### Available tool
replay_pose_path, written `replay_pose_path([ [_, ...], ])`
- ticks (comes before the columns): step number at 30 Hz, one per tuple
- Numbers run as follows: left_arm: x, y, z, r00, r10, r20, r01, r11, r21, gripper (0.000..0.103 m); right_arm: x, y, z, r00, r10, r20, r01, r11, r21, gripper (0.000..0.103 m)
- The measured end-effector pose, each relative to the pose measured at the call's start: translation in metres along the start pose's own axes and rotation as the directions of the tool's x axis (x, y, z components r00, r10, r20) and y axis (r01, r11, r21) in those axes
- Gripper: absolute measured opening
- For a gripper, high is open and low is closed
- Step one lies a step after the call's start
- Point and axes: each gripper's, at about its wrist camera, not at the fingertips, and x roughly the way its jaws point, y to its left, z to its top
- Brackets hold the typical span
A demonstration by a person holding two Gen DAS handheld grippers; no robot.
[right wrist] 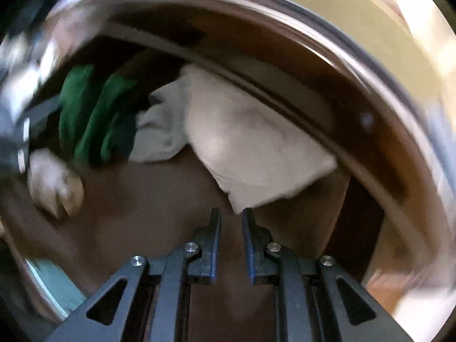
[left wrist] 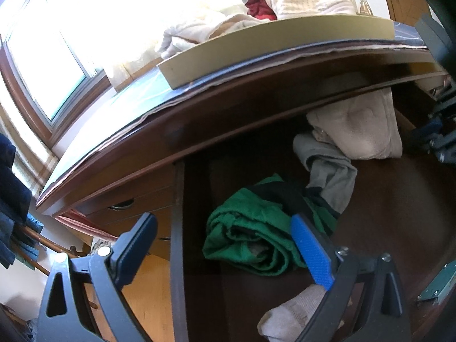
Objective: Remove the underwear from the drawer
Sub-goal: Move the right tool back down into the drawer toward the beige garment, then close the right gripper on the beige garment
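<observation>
From the left wrist, the left tool [left wrist: 225,245] stands spread astride the drawer's side wall [left wrist: 177,228], likely steadying it; green underwear [left wrist: 250,239] lies inside. From the right wrist, the right tool [right wrist: 231,213] is nearly pressed together, empty, beside a folded white cloth [right wrist: 250,145].

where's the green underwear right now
In the left wrist view the green underwear lies bunched on the drawer floor near its left wall, touching the grey garment behind it, with a beige sock just in front.
</observation>
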Motion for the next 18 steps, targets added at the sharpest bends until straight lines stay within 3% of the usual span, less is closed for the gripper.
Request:
replay_pose_path([
  [1, 0.000, 0.000, 0.000, 1.000, 0.000, 0.000, 0.000, 1.000, 0.000, 0.096, 0.000, 0.016, 0.000, 0.998, -0.054, 0.035, 0.058, 0.990, -0.129, 0.020],
  [3, 0.000, 0.000, 0.000, 1.000, 0.001, -0.002, -0.001, 1.000, 0.001, 0.096, 0.009, 0.043, -0.004, 0.989, -0.123, 0.081, 0.142, 0.939, -0.312, 0.039],
  [6, 0.000, 0.001, 0.000, 1.000, 0.000, -0.008, 0.000, 1.000, 0.001, 0.096, 0.030, 0.060, -0.010, 0.979, -0.169, 0.112, 0.201, 0.872, -0.447, 0.047],
  [11, 0.002, 0.001, 0.001, 1.000, -0.003, -0.021, 0.003, 1.000, 0.005, 0.096, 0.049, 0.060, -0.002, 0.962, -0.220, 0.164, 0.270, 0.859, -0.434, 0.047],
  [18, 0.004, 0.001, 0.002, 1.000, -0.004, -0.026, 0.004, 1.000, 0.006, 0.096, 0.062, 0.048, 0.020, 0.969, -0.160, 0.186, 0.223, 0.892, -0.393, 0.048],
])
